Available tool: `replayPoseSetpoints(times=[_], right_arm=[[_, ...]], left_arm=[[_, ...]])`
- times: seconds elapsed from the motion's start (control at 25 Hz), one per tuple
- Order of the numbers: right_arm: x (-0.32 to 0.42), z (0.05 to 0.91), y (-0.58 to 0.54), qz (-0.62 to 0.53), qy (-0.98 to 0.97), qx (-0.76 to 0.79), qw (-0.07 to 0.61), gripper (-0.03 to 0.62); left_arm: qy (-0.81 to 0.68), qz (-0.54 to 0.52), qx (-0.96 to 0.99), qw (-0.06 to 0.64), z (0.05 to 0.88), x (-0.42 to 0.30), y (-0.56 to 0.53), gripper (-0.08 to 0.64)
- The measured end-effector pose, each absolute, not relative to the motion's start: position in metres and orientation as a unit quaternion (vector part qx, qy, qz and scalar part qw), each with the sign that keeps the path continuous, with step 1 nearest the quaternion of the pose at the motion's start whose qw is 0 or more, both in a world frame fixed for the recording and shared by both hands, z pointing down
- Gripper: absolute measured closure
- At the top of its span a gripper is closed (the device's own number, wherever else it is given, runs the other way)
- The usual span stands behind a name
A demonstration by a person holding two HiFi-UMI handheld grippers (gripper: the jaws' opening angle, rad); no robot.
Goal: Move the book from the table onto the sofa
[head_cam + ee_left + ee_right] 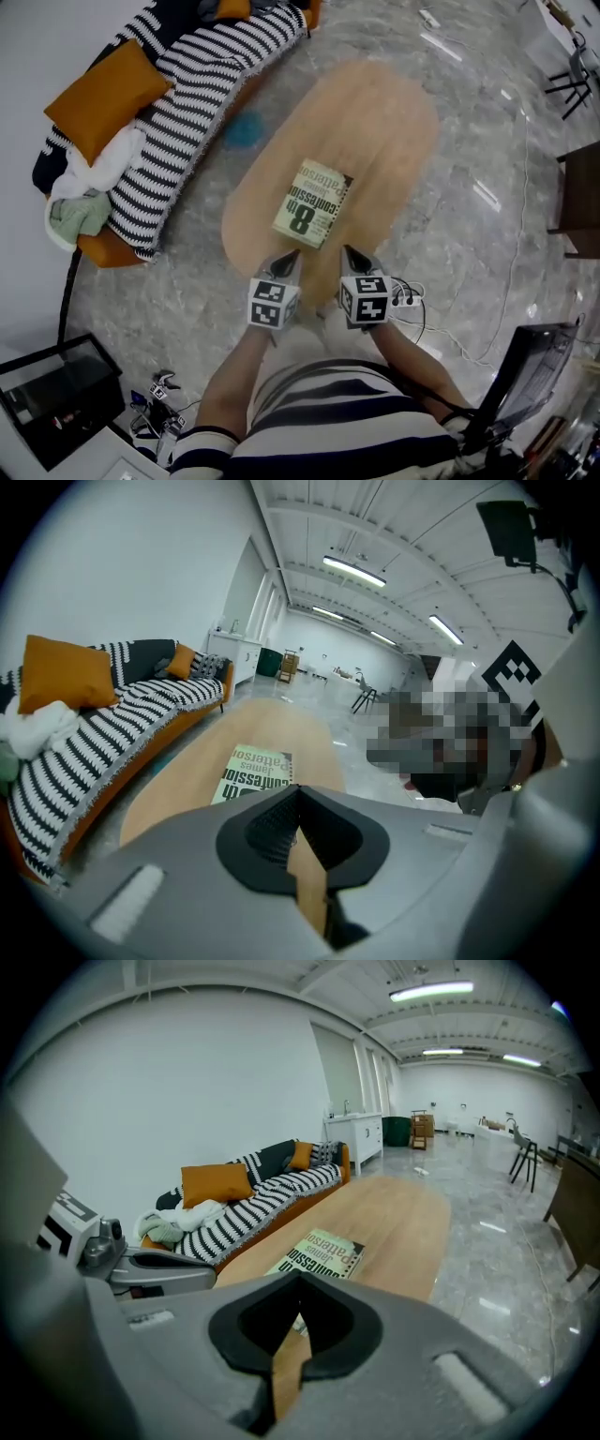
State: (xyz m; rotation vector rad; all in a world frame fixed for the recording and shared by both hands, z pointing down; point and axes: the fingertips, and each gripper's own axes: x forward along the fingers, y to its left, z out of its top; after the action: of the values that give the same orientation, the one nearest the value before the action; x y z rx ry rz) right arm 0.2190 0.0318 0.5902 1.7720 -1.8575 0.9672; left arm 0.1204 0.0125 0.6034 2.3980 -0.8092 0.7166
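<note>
A pale green book point(313, 203) with black print lies flat on the oval wooden table point(394, 122). It shows past the jaws in the left gripper view as the book point(256, 771) and in the right gripper view as the book point(321, 1254). My left gripper point(288, 255) and right gripper point(352, 253) hover side by side just short of the book's near edge, both shut and empty, touching nothing. The sofa point(202, 89), with a black-and-white striped cover, stands to the left of the table.
An orange cushion point(105, 96) and bundled white and green cloth point(82, 202) lie on the sofa. A black box point(56, 392) sits on the floor at lower left, cables point(469, 319) trail right, and dark chairs point(579, 202) stand at the right edge.
</note>
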Motion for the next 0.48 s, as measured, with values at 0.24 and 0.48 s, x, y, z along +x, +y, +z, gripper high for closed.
replayPoseSetpoints(times=[0.24, 0.48], right_arm=[[0.231, 0.611, 0.013, 0.365, -0.66, 0.623, 0.207, 0.591], [0.237, 0.642, -0.003, 0.387, -0.657, 0.611, 0.214, 0.591]], left_arm=[[-0.286, 0.283, 0.879, 0.256, 0.624, 0.139, -0.006, 0.563], [-0.285, 0.32, 0.868, 0.252, 0.651, 0.143, -0.022, 0.563]])
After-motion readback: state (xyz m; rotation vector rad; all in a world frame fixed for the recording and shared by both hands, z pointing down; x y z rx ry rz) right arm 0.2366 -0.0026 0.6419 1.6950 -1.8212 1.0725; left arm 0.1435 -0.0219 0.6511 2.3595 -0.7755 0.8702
